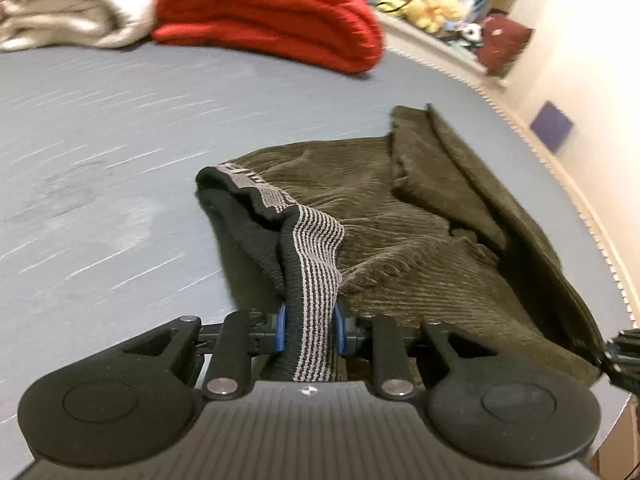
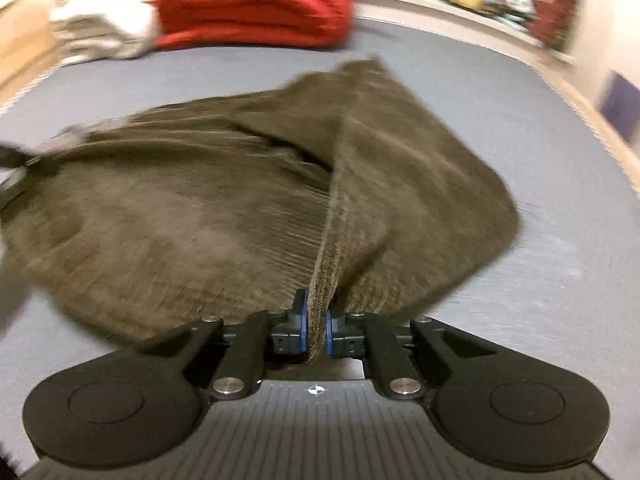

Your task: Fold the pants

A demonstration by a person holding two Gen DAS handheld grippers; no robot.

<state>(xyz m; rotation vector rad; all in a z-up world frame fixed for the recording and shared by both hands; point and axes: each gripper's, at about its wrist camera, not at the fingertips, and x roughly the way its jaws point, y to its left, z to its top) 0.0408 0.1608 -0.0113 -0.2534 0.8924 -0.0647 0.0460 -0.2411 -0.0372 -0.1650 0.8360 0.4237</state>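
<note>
Dark olive corduroy pants (image 1: 420, 216) lie bunched on a grey-blue surface (image 1: 100, 152). My left gripper (image 1: 310, 330) is shut on the pants' striped black-and-grey waistband (image 1: 316, 248), which runs between the blue pads. In the right wrist view the pants (image 2: 180, 208) spread across the middle, blurred by motion. My right gripper (image 2: 317, 330) is shut on a raised fold of the corduroy fabric (image 2: 340, 240). The right gripper's tip shows at the right edge of the left wrist view (image 1: 624, 356).
A folded red blanket (image 1: 272, 12) and a crumpled cream cloth (image 1: 68, 8) lie at the far end of the surface, also in the right wrist view (image 2: 252, 4). A ledge with toys (image 1: 432, 8) and a dark red bag (image 1: 504, 44) runs along the wall at right.
</note>
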